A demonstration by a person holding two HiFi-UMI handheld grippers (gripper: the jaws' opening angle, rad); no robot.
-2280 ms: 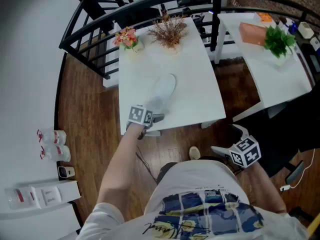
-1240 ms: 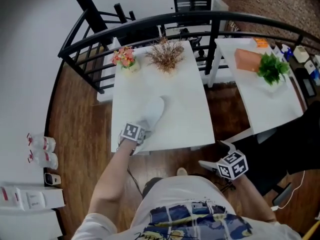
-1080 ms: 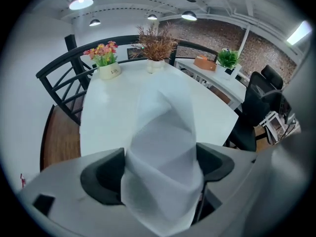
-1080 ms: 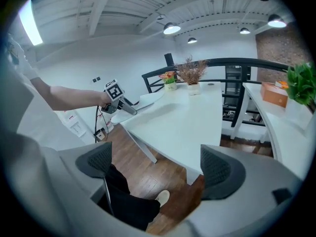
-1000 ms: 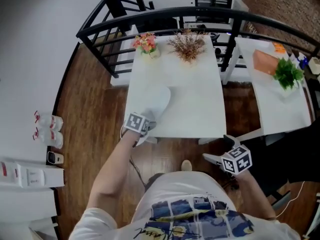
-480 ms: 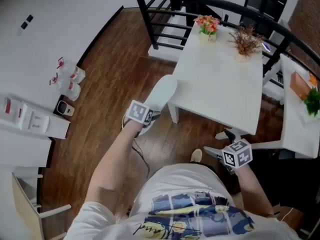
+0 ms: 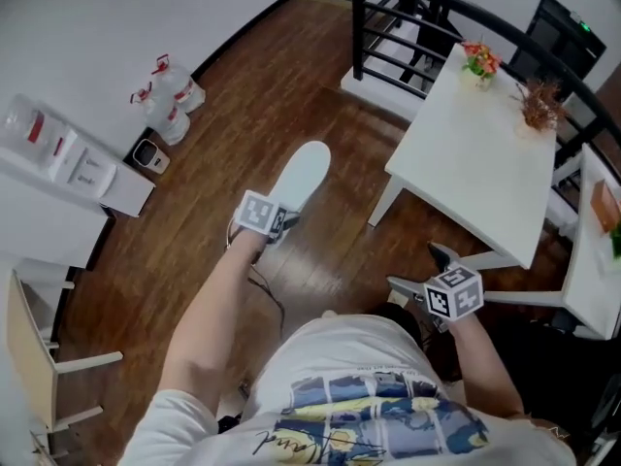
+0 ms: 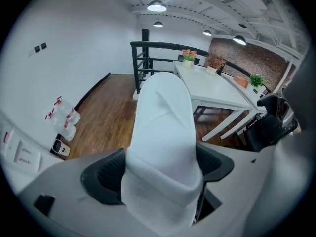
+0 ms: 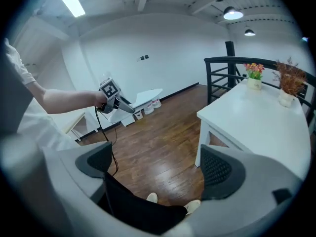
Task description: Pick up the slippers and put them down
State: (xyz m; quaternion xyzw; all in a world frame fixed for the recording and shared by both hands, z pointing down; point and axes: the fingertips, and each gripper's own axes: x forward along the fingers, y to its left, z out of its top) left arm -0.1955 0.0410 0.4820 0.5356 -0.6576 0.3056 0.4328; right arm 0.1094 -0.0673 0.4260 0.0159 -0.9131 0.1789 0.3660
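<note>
White against the brown wooden floor (image 7: 194,250), the slipper (image 7: 299,178) hung in the air in the head view, gripped at its near end by the left gripper (image 7: 281,219), with its toe pointing away from the person. It was clear of the white worktop (image 7: 475,153), which stood off to the right and carried a small pot of flowers (image 7: 479,61) and a dried plant (image 7: 539,105) at its far end. The right gripper (image 7: 412,265) was held low beside the person's body, just in front of the worktop's near corner. Water bottles (image 7: 170,100) stood on the floor by the wall, well apart from the slipper.

In the left gripper view the slipper (image 8: 163,132) filled the middle and rose straight up from between the jaws. The dark pads (image 8: 106,174) pressed into its fabric from both sides, and the jaws were closing tighter on it. Behind it were the floor, the black railing (image 8: 148,53) and the worktop (image 8: 217,90).

In the right gripper view the jaws stood wide apart with nothing between them. Through the gap showed the floor, the person's dark trousers and two pale feet (image 9: 150,197). Farther off to the left, the left gripper (image 9: 116,102) held the slipper (image 9: 148,95) out level above the floor, and the worktop (image 9: 256,122) stood at the right.
</note>
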